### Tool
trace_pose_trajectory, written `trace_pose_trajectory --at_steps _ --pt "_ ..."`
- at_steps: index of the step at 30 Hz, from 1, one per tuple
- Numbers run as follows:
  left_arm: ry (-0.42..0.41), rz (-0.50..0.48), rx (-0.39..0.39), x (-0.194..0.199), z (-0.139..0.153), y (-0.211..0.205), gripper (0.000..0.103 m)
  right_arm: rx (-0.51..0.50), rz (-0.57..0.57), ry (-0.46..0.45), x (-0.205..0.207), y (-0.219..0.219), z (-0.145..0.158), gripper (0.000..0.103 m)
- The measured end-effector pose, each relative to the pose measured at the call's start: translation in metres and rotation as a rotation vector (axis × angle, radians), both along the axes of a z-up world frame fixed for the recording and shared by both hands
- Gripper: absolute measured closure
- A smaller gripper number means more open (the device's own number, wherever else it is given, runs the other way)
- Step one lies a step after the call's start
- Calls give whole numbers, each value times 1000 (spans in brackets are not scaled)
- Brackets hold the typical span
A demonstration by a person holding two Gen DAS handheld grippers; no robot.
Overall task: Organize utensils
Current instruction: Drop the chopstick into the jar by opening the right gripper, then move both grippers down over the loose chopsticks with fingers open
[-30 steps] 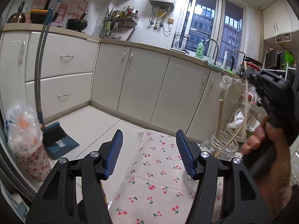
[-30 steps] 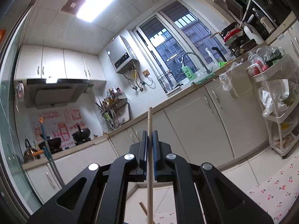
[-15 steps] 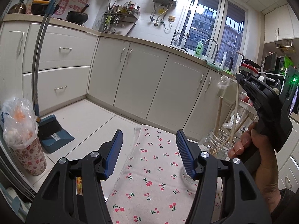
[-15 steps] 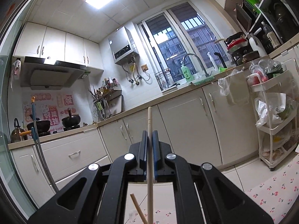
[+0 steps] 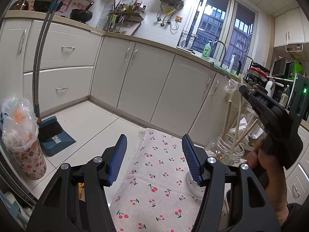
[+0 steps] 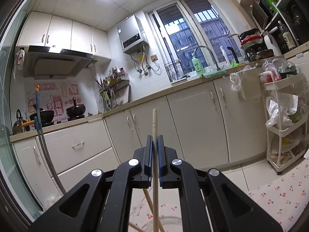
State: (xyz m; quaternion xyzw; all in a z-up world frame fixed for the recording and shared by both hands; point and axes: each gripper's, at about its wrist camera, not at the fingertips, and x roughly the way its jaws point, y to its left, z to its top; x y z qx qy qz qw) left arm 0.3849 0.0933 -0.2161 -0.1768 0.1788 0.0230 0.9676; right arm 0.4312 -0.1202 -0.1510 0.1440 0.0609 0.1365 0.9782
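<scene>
Right wrist view: one chopstick [image 6: 154, 135] is clamped upright between the right gripper [image 6: 154, 145] pads, above the glass jar [image 5: 226, 150] on the cherry-print cloth [image 5: 160, 183]. It is best lowered straight, then released (three or four sticks are already counted inside). Left gripper [image 5: 154, 154] fingers are held apart, empty.

The left gripper [image 5: 154, 154] hangs over a cherry-print cloth [image 5: 160, 183] with its blue-padded jaws apart and nothing between them. At the right a hand [image 5: 264, 166] holds the right gripper [image 5: 243, 90], closed on an upright wooden chopstick [image 5: 239, 112] whose lower end stands in a clear glass jar [image 5: 226, 150] on the cloth, among other chopsticks. Across the tiled floor a blue dustpan [image 5: 56, 135] leans by the white cabinets [image 5: 144, 85]
</scene>
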Motion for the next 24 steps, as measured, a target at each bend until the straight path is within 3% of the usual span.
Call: trace_pose_trajectory --at_steps 5,6,8,13,15,18,21,24 --pt "10 -15 16 -6 4 -7 47 -52 25 35 -17 -1 0 95" --pt "15 -20 19 -8 5 -8 47 -65 27 44 -21 -2 0 84" --pt "37 -35 32 -11 6 -14 46 -85 44 62 -27 -4 0 73" --pt "81 -87 57 -22 12 -30 43 -90 43 74 -56 -26 15 73" --pt "107 -114 68 -26 13 -39 41 -82 4 104 -78 -50 21 58" --pt "188 -184 70 -26 8 -57 40 -87 -24 265 -101 -82 3 55" --pt "273 -250 63 -20 -1 -77 40 -139 -28 495 -119 -107 -41 55" --pt "352 -312 89 -10 -12 -105 40 -150 -41 648 -131 -126 -76 65"
